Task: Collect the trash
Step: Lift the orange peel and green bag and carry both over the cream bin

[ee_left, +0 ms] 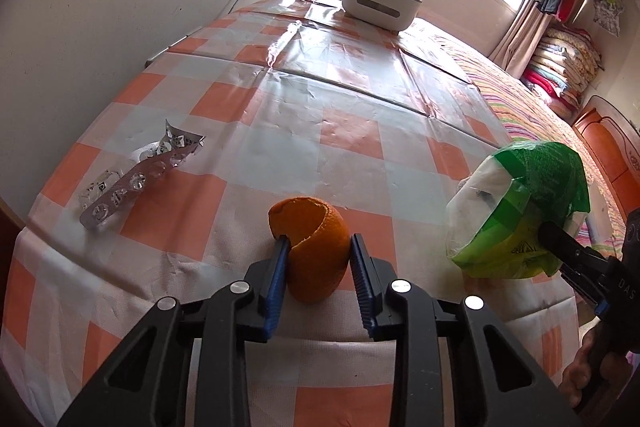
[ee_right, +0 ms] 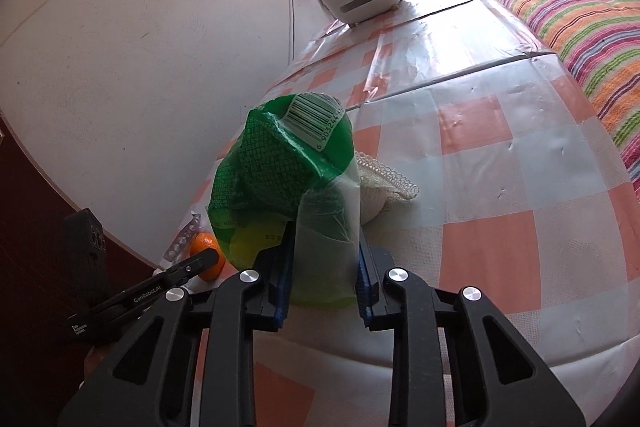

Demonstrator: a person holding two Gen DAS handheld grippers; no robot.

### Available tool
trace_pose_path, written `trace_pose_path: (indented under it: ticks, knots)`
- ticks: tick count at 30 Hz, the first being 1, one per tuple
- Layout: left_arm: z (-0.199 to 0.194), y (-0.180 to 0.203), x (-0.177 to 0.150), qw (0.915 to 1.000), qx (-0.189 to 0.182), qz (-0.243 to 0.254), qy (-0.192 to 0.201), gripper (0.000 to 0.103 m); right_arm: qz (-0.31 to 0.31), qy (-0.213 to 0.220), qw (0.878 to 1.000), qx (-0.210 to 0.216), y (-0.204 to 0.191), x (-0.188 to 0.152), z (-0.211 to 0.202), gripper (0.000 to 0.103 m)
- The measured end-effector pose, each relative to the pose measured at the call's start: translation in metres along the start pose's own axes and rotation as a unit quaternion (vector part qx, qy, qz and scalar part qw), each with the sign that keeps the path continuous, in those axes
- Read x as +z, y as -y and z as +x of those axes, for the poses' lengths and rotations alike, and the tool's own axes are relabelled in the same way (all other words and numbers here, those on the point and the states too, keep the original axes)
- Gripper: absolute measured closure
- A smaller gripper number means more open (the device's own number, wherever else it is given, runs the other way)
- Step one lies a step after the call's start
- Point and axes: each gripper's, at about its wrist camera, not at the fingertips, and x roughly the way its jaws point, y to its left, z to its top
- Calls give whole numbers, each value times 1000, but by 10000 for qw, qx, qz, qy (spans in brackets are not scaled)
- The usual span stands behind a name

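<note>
My left hand-held gripper sits low over the near edge of the worktop, its blue pads narrowed onto an orange peel. The left pad presses into the torn rim of the peel; the right pad lies against its rounded flank, or very nearly so. I judge the peel gripped, though only lightly.

The peel is a hollow cup standing on the checked cloth, open side up and tilted a little toward the left, directly ahead of the left gripper along its fingers.

What the next move turns on is the bag. My right hand-held gripper is clamped on the lower part of a green and clear plastic bag, holding it upright just off the near right edge of the worktop. From the left gripper the bag lies to the right and slightly ahead, near but not touching. Its mouth seems to face left, toward the peel, so I expect a short carry rightward.

Farther left, near the worktop's left edge, lie empty pill blister strips, well apart from the bag, long axis running away from me and rightward. The left gripper is the nearer one to them.
</note>
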Motion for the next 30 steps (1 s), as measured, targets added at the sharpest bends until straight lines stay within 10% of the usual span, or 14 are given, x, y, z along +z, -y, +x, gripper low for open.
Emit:
trace_pose_path:
  ticks: [30]
  knots:
    - [-28,63,-16,9961,-449,707,294,75,516,730,9960,67,35,-3,-92,78]
